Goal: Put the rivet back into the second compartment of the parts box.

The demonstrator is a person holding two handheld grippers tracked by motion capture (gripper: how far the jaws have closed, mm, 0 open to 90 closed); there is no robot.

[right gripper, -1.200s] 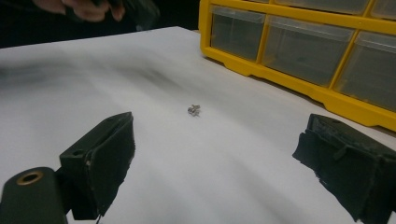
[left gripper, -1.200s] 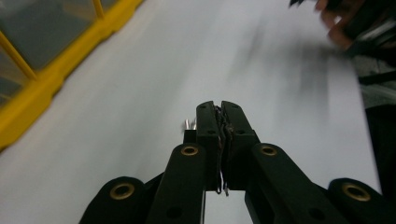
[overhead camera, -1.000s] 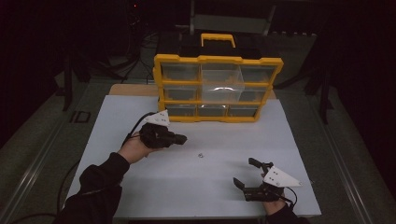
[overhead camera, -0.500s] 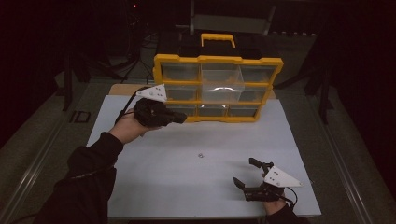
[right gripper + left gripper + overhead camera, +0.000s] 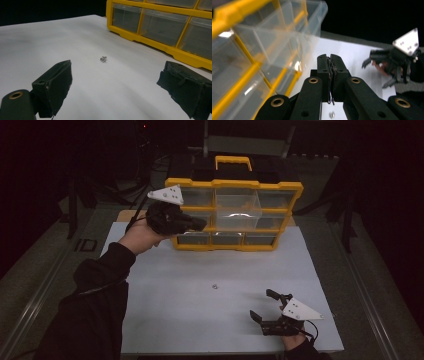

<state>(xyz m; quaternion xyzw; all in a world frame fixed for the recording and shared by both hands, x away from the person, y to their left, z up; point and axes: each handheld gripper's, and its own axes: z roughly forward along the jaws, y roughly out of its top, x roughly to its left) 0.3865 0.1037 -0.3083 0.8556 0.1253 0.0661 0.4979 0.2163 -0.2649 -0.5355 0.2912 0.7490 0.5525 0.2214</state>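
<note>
We hold the left gripper (image 5: 199,224), jaws pressed together on nothing, up against the left drawers of the yellow organizer (image 5: 235,215); its clear drawers look empty. The right gripper (image 5: 263,306) rests spread near right; a small screw (image 5: 214,286) lies mid-table.

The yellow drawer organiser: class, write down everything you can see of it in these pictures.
The yellow drawer organiser stands upright at the far edge of the white table, facing the person. Its frame looks like yellow plastic, with a yellow carry handle on top. It holds three rows of clear, see-through drawers. One middle drawer sticks out towards the front. The left claw, shut, is raised at the cabinet's left front; contact cannot be told. The contents are too dim to tell.
</note>
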